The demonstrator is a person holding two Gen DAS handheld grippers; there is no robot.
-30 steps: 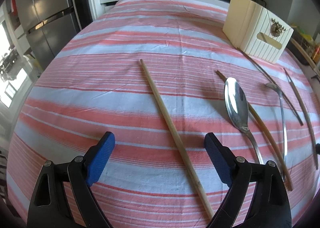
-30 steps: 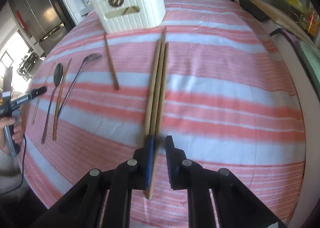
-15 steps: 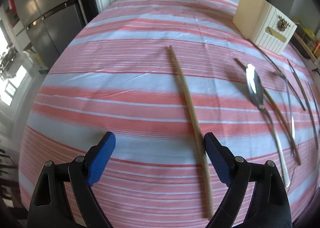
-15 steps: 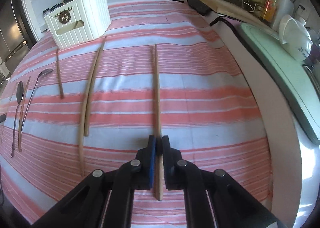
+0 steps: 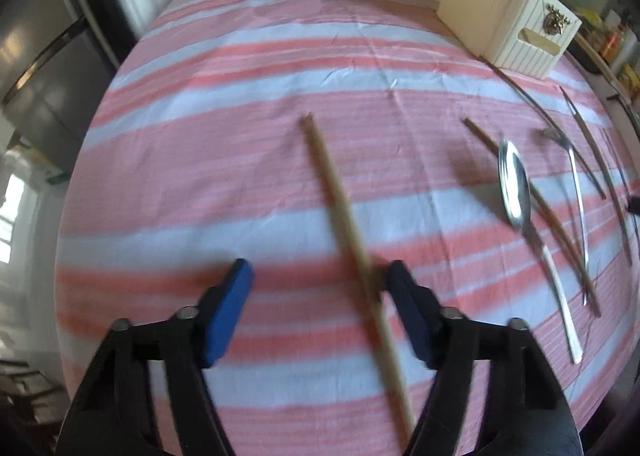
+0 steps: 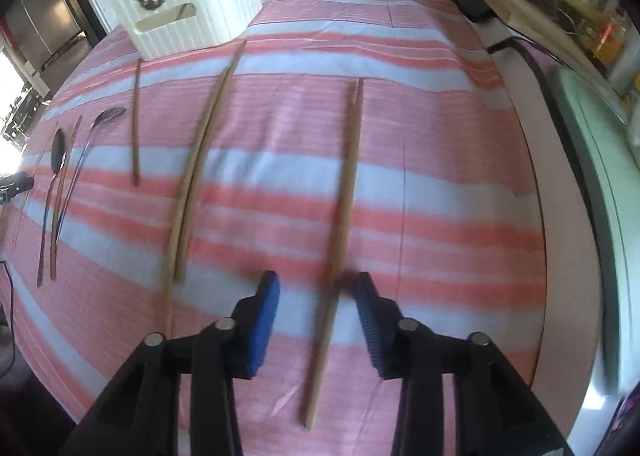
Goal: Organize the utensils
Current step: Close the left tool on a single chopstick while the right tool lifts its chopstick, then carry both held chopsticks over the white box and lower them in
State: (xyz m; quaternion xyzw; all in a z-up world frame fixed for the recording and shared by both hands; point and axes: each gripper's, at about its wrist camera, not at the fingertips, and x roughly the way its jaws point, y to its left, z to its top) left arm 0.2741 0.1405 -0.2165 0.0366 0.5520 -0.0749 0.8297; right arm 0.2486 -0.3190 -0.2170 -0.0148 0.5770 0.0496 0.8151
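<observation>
Right gripper (image 6: 316, 308): jaws have just been opening, now spread, releasing the long pale wooden chopstick (image 6: 344, 215), which lies flat on the red-and-white striped cloth (image 6: 440, 175), presumably sorted by type.

Left gripper (image 5: 320, 304): jaws have just been closing around another pale wooden chopstick (image 5: 340, 207), not yet clamped (one pad apparently touching). White ribbed utensil box (image 6: 192, 15) stands at the far edge.

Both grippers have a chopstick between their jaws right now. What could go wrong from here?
The left gripper, whose jaws have just been closing, has its chopstick hard against one pad only; it may skew or roll.

The right gripper, jaws just opening, has released its chopstick far from the pair, so sorting may need another move.

Blur suggests fast motion; a finger could nudge either stick.
</observation>
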